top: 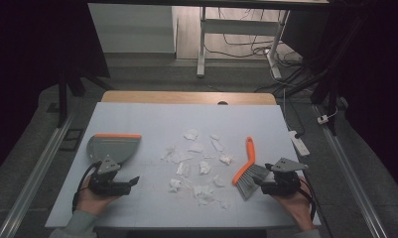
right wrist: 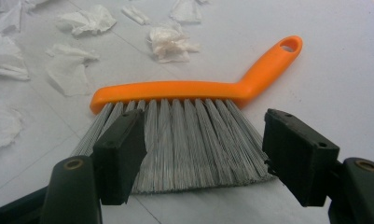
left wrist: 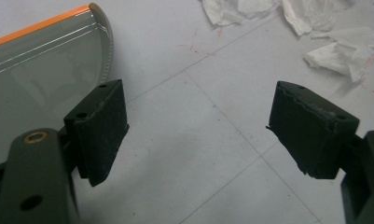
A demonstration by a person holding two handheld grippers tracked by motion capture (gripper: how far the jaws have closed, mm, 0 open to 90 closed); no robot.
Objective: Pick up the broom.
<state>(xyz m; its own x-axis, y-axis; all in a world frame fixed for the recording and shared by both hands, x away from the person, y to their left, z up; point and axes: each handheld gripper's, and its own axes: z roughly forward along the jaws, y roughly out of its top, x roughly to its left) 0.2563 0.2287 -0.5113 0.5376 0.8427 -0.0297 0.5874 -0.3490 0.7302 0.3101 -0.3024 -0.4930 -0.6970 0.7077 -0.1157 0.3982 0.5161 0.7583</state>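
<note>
Dustpan (top: 113, 147): grey with an orange front edge, lying flat at the left of the table (top: 152, 111). In the left gripper view it sits at upper left (left wrist: 40, 70), just beyond the left jaw.
Left hand (top: 95, 198): enters from the bottom edge and holds the left gripper.
Left gripper (top: 133, 181): near the table's front left, just in front of the dustpan, pointing toward the centre. Jaws released and spread wide, bare table between them (left wrist: 196, 133). Nothing is gripped.
Paper scraps (top: 196, 163): crumpled white pieces scattered across the table's middle, between dustpan and brush. Some lie at the top right of the left gripper view (left wrist: 334, 51) and the top left of the right gripper view (right wrist: 82, 21).
Brush (top: 246, 168): orange handle angled away from the person, grey bristles fanned toward the front edge, lying flat right of the scraps.
Right gripper (top: 263, 181): at the bristle end of the brush, pointing left. Jaws released and wide, one over each side of the bristle fan (right wrist: 198, 144). The pads do not press on the bristles.
Right hand (top: 298, 203): holds the right gripper near the table's front right.
</note>
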